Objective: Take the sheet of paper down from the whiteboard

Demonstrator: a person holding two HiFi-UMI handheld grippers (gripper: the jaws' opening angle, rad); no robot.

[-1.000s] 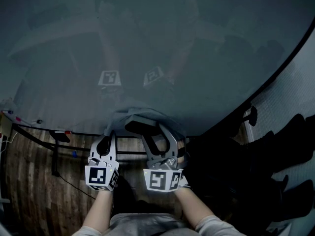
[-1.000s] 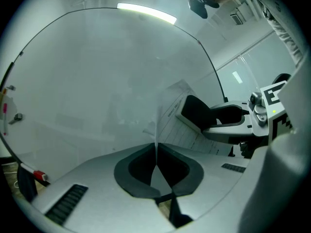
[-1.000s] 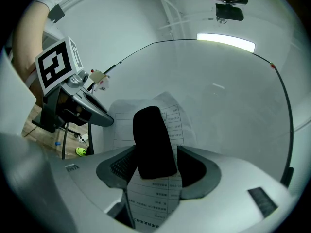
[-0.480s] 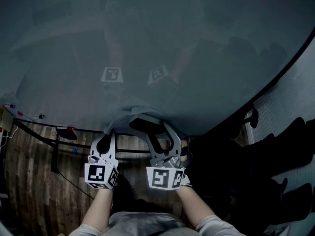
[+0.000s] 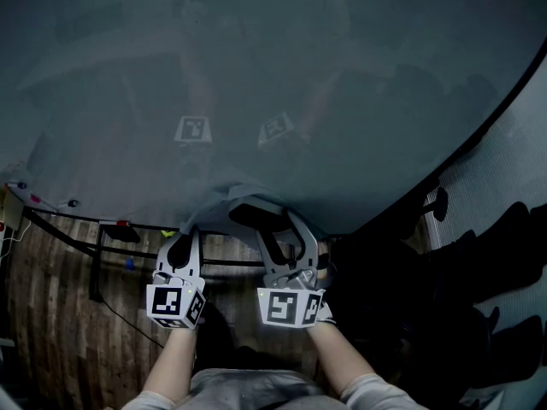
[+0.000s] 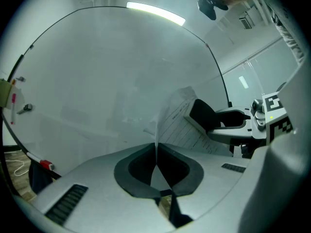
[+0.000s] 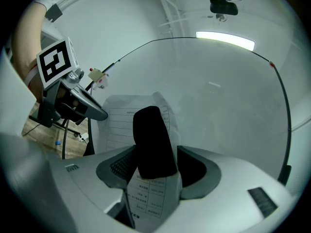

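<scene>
The whiteboard [image 5: 273, 75] fills most of the head view. A printed sheet of paper [image 5: 224, 196] hangs curled off its lower edge, held between my two grippers. My left gripper [image 5: 190, 227] is shut on the sheet's left edge, which stands as a thin line between its closed pads [image 6: 156, 149]. My right gripper [image 5: 261, 216] is shut on the sheet's right part. Its black pad [image 7: 153, 140] lies flat over the lined page [image 7: 119, 123], and the paper runs down under it. Both grippers point level at the board.
The board's dark frame curves down to the right [image 5: 479, 118]. A marker ledge with a red marker [image 5: 120, 223] and small clips [image 5: 34, 199] sits at the lower left, above a wooden floor [image 5: 51, 314]. Dark chairs [image 5: 479, 280] stand to the right.
Both grippers keep their hold on the sheet in the same place. Only the head view has shifted a little.
</scene>
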